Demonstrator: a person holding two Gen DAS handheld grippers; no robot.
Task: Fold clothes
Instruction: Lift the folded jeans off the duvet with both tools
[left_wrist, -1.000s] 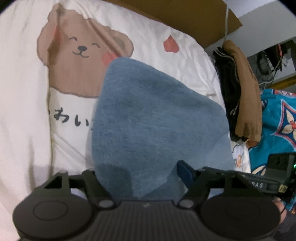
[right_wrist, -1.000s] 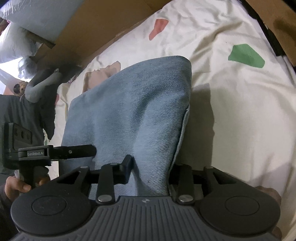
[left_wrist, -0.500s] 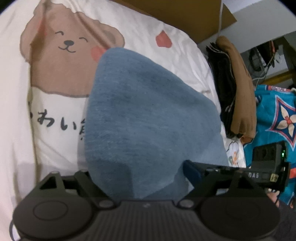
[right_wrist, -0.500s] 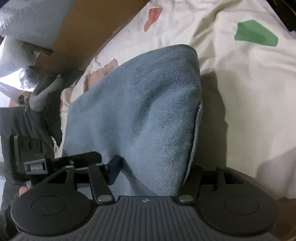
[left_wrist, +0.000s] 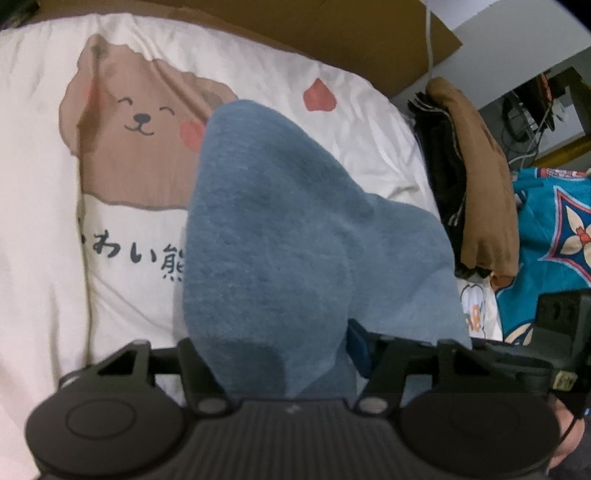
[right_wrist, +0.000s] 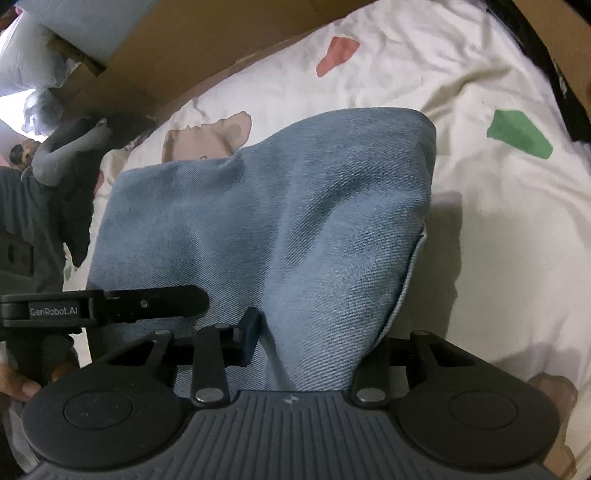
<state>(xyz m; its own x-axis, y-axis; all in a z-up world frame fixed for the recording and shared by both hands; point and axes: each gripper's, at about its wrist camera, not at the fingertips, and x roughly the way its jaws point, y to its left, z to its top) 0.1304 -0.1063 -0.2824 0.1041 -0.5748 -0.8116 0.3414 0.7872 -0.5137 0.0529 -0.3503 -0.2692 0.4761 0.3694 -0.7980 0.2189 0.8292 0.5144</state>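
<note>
Underneath everything, a bed (left_wrist: 44, 206) spread with a cream quilt (right_wrist: 480, 229) printed with a bear and coloured patches. Draped across its middle, lifted at the near edge, a blue denim garment (left_wrist: 266, 236), far fold resting on the quilt, near corners rising toward both cameras. Off to one side in the left wrist view, a heap of dark and brown clothes (left_wrist: 476, 173) well apart from the denim. Nearer, left tongs (left_wrist: 273, 354) with jaws just closed further and denim bunched between them, apparently pinched. Likewise right tongs (right_wrist: 317, 343), also just narrowed, gripping the other near corner of the cloth (right_wrist: 295, 236); the left tool's arm crosses that view's lower left. Likely step: carrying the near edge over to make a fold. Risks from here, as a judgement only: thick denim slipping from a shallow pinch, so one corner drops and the fold skews; uneven lift between the two hands, dragging the far fold out of place; a quilt wrinkle caught together with the cloth, pulling the bedding up.
</note>
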